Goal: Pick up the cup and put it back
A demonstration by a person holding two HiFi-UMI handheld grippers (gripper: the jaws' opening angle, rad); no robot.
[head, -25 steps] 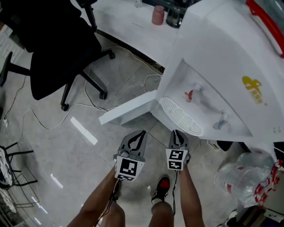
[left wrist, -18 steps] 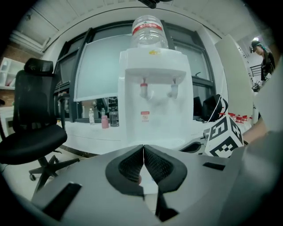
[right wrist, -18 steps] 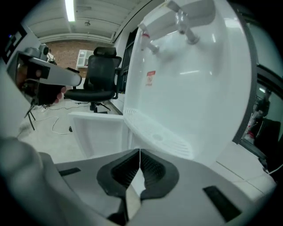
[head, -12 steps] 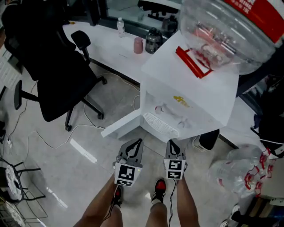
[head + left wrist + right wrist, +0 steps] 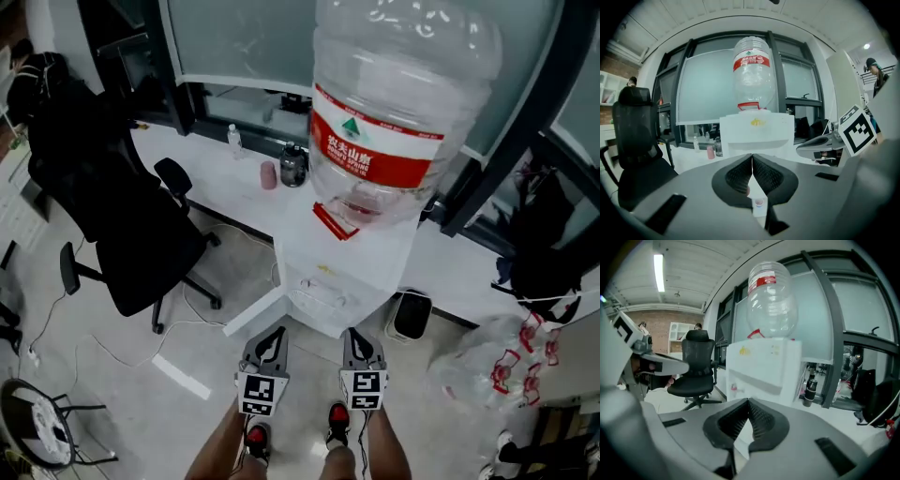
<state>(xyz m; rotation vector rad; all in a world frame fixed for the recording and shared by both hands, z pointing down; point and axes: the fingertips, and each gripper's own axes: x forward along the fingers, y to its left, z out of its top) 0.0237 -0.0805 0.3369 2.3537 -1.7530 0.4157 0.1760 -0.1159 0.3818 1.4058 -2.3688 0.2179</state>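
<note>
A pale tiled floor (image 5: 141, 375) lies below you, and a white table (image 5: 202, 173) runs along the glazed wall, ending against a white water dispenser (image 5: 339, 267) topped by a big clear bottle (image 5: 394, 103) with a red label. A black office chair (image 5: 122, 234) stands off the table's front edge, to your left. The pink cup (image 5: 269, 175) sits upright on the table at the end nearest the dispenser, about midway between the front and back edges. A dark jar (image 5: 292, 167) stands just beside it on the dispenser side, and a small clear bottle (image 5: 233, 141) is further along, near the back edge. You hold your left claw (image 5: 272, 336) and right claw (image 5: 357, 334) side by side above the floor, both pointing toward the dispenser's front and well short of the table. Each claw's own view shows its ribbed pads pressed together at the tips with nothing between them. A crumpled plastic bag (image 5: 483, 375) lies on the floor to your right.
</note>
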